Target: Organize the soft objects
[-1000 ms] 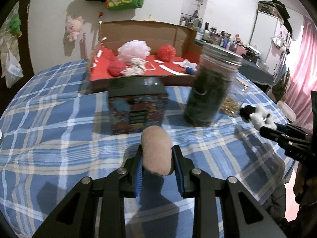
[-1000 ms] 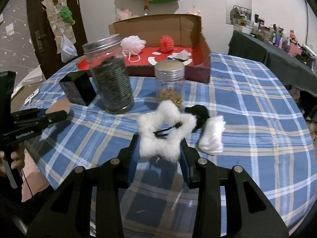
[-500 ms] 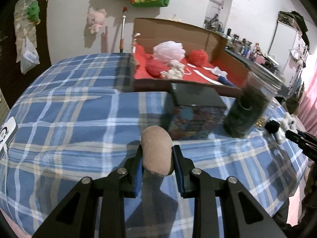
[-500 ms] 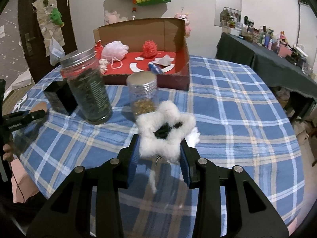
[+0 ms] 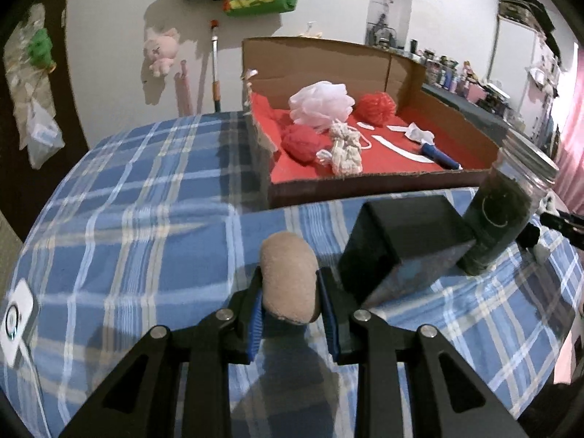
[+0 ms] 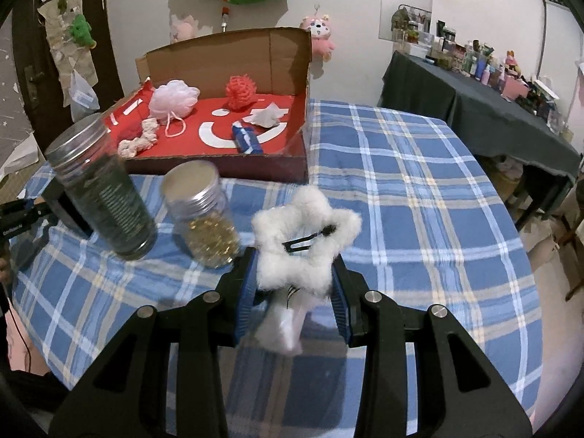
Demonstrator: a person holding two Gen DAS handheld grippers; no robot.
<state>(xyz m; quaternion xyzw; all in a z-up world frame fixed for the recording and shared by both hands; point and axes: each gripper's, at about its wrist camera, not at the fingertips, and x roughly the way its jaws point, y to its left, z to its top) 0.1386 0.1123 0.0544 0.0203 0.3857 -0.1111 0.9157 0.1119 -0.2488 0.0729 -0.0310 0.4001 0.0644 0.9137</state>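
My left gripper (image 5: 292,301) is shut on a tan oval sponge (image 5: 289,281), held above the blue plaid tablecloth (image 5: 146,219). My right gripper (image 6: 294,281) is shut on a white fluffy star-shaped hair clip (image 6: 304,241) with a black clasp across it. A red-lined cardboard box (image 5: 365,182) (image 6: 226,162) stands at the back of the table. It holds a pink bath pouf (image 5: 323,104) (image 6: 173,98), a red pouf (image 5: 376,106) (image 6: 239,91), a red ball (image 5: 303,142), a white knotted rope (image 5: 345,148) and a blue item (image 6: 246,138).
A tall jar of dark contents (image 6: 106,189) (image 5: 507,215), a shorter jar of golden beads (image 6: 204,215) and a black box (image 5: 401,241) stand between the grippers and the cardboard box. A dark-clothed side table (image 6: 474,109) full of bottles stands at the right.
Both grippers have travelled over the table toward the cardboard box with their loads still held. The left one swung left past the black box and the right one swung right past the jars.
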